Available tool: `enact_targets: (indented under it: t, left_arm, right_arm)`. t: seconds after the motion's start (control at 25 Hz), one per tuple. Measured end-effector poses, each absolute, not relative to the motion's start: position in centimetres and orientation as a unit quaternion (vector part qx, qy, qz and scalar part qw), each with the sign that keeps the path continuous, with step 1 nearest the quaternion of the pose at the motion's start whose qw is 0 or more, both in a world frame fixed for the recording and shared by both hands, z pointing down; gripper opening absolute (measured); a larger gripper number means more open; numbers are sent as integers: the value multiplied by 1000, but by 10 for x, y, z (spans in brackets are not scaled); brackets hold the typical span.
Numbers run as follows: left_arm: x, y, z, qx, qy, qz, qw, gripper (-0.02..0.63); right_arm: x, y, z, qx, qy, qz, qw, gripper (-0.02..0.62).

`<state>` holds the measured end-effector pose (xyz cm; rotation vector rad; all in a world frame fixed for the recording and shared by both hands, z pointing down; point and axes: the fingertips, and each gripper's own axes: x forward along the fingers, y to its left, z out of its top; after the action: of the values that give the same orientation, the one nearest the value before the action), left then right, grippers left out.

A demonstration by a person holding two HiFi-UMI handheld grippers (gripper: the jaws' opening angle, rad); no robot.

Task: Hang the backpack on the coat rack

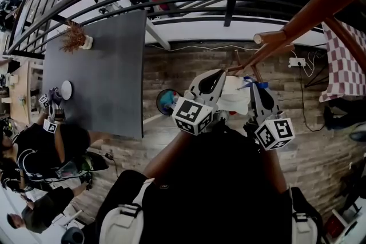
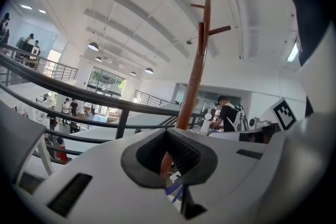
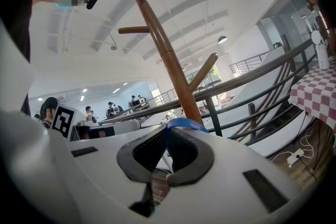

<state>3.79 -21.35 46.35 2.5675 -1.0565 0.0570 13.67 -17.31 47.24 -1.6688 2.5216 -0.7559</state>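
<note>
Both claws are lifting the soft white backpack (image 1: pixel 233 94) in front of the person, just beside the reddish-brown wooden coat rack (image 1: pixel 297 20), whose pole and angled pegs rise close ahead in both gripper views. The task looks to be at the carry-and-approach step: the bag is off the floor and not yet on any peg.

The right claw (image 3: pixel 165 152) is clamped, pads together, on the narrow blue carry loop (image 3: pixel 184 123), which arches up out of the pinch right at the foot of the pole. The left claw (image 2: pixel 167 157) is closed too. Bits of blue and white show just under its pads, so it seems to be pinching the bag's top, though the exact hold is poorly seen.

Next, I judge, the loop must be raised above a peg end, such as the short one (image 1: pixel 260 38) nearest the claws, spread wide enough to slip over it, then lowered so the peg takes the weight before either claw lets go.
</note>
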Motion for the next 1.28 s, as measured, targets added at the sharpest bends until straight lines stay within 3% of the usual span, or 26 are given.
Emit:
enact_targets:
  t: [1.28]
  left_arm:
    - [36,-215,469,905,-383,23,183,6]
  right_arm:
    - [131,-175,491,-523,812,-260,2,17]
